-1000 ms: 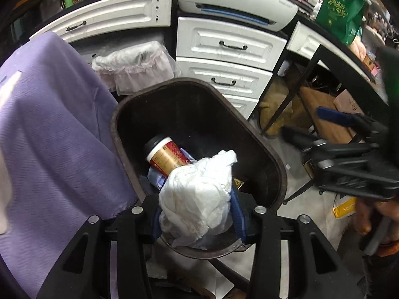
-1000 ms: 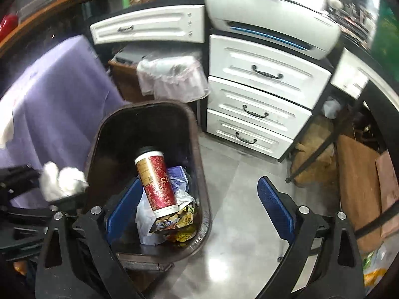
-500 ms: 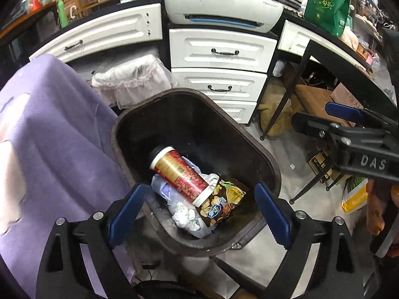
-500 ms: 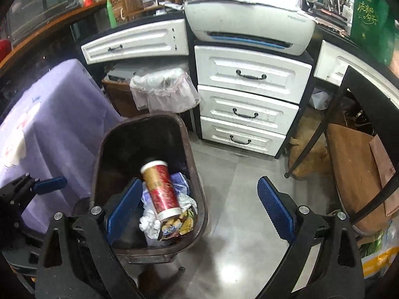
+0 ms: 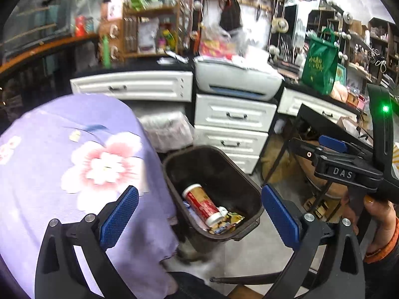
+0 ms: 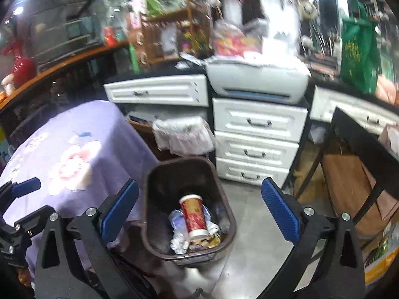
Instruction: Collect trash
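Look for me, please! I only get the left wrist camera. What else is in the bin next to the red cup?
Observer: The right wrist view shows a crumpled white tissue in the bin, lying against the red cup.
Operator: Is the right tool holding anything? I only see its side.
Observer: No. The right tool is wide open, and there is nothing between its blue pads.
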`<state>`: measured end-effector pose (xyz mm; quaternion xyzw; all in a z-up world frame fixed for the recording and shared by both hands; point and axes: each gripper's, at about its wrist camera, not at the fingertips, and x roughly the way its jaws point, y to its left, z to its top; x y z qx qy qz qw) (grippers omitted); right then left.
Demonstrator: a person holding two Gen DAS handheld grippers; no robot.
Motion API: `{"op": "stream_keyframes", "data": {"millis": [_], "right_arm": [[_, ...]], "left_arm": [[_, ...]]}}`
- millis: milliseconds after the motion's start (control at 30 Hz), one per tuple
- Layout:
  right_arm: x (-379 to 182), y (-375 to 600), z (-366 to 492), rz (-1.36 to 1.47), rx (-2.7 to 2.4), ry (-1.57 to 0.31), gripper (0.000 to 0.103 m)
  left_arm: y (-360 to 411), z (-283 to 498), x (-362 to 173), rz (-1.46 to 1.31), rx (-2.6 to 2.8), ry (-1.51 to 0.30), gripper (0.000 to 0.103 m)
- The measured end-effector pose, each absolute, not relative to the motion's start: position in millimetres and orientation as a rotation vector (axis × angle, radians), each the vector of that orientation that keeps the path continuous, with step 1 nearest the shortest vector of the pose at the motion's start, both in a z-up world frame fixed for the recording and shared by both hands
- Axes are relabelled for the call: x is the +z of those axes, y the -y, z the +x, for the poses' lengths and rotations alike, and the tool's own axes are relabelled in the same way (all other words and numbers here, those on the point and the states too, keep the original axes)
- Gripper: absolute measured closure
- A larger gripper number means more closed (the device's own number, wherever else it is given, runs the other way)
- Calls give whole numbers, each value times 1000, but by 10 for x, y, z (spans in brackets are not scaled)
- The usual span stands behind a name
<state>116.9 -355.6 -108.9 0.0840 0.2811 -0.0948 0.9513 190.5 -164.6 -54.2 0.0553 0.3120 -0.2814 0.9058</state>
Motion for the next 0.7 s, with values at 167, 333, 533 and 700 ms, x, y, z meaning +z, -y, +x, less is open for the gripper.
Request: {"op": "stream_keyframes", "data": {"millis": [167, 333, 533, 700], "right_arm": [[-829, 3157, 921, 129, -158, -506, 6], [-598, 2818, 508, 117, -143, -393, 6], [-534, 2450, 95, 95, -66, -359, 6], [-522, 2254, -320, 80, -61, -269, 6]], "left_arm": [[1316, 1628, -299, 95, -542, -562, 6], [982, 1307, -133, 113, -458, -477, 5], [623, 948, 29, 94, -312, -404, 5], [366, 537, 85, 78, -213, -330, 5]]}}
